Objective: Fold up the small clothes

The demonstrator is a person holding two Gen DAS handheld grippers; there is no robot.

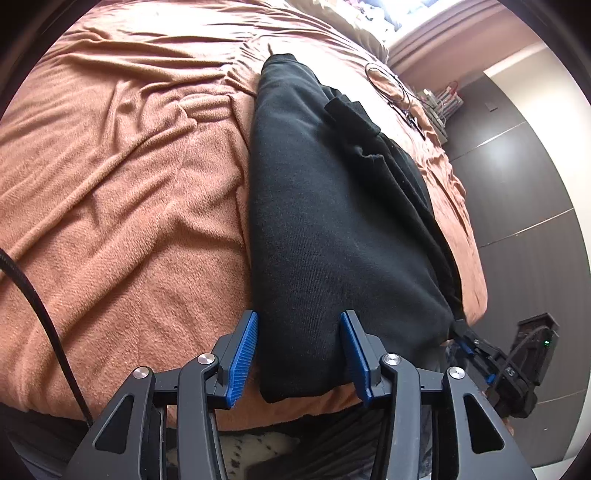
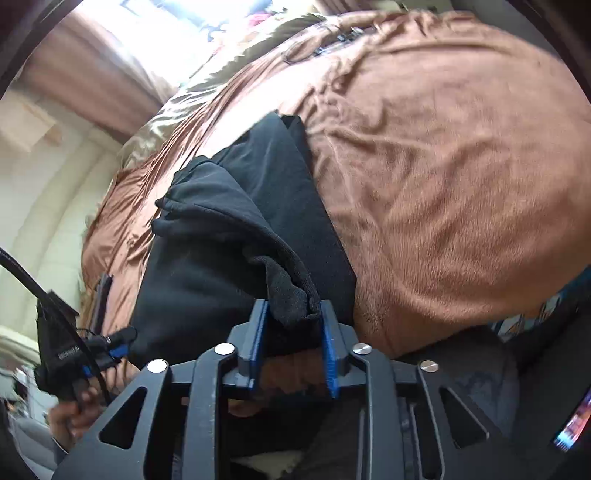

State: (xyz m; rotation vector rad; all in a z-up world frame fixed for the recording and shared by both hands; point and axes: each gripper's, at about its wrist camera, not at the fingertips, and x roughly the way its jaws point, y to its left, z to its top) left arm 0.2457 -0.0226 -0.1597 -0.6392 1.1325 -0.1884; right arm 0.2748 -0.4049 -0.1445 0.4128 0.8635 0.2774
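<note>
Two tools: left tool (image 1: 299, 354) wide, straddling black garment (image 1: 332, 206); right tool (image 2: 293, 343) pinching its corner.

This is a bedroom in a home. A bed covered by a wrinkled rust-brown blanket (image 1: 122, 192) fills most of both views, with a curtain (image 2: 85, 74) hanging beside a bright window (image 2: 173, 29) beyond its far end. Dark panelled wardrobe doors (image 1: 524, 192) stand beside the bed, and a loose cable (image 1: 391, 85) lies on the covers.
</note>
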